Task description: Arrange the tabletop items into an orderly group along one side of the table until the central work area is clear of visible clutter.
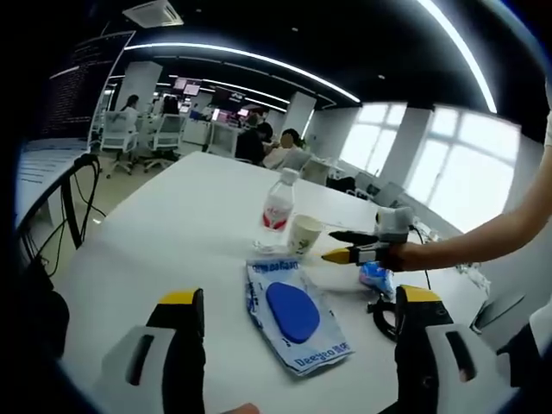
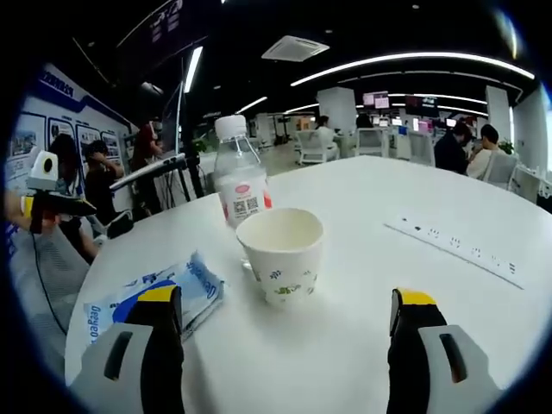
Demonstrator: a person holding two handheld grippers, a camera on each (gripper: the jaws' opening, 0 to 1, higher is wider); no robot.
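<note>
A clear water bottle (image 1: pixel 278 207) with a red label stands on the white table (image 1: pixel 172 233), and a white paper cup (image 1: pixel 304 235) stands right beside it. In front of them lies a flat blue-and-white packet (image 1: pixel 293 315). My left gripper (image 1: pixel 299 296) hangs open over the packet, with nothing between its jaws. The right gripper (image 1: pixel 338 246), held by a hand, comes in from the right next to the cup. In the right gripper view, my right gripper (image 2: pixel 286 296) stands wide open just short of the cup (image 2: pixel 280 250), with the bottle (image 2: pixel 239 185) behind it and the packet (image 2: pixel 147 297) to the left.
A white power strip (image 2: pixel 457 250) lies on the table (image 2: pixel 362 198) right of the cup. A black cable (image 1: pixel 384 315) and a small blue wrapper (image 1: pixel 377 276) sit near the table's right edge. Office chairs, desks and seated people fill the background.
</note>
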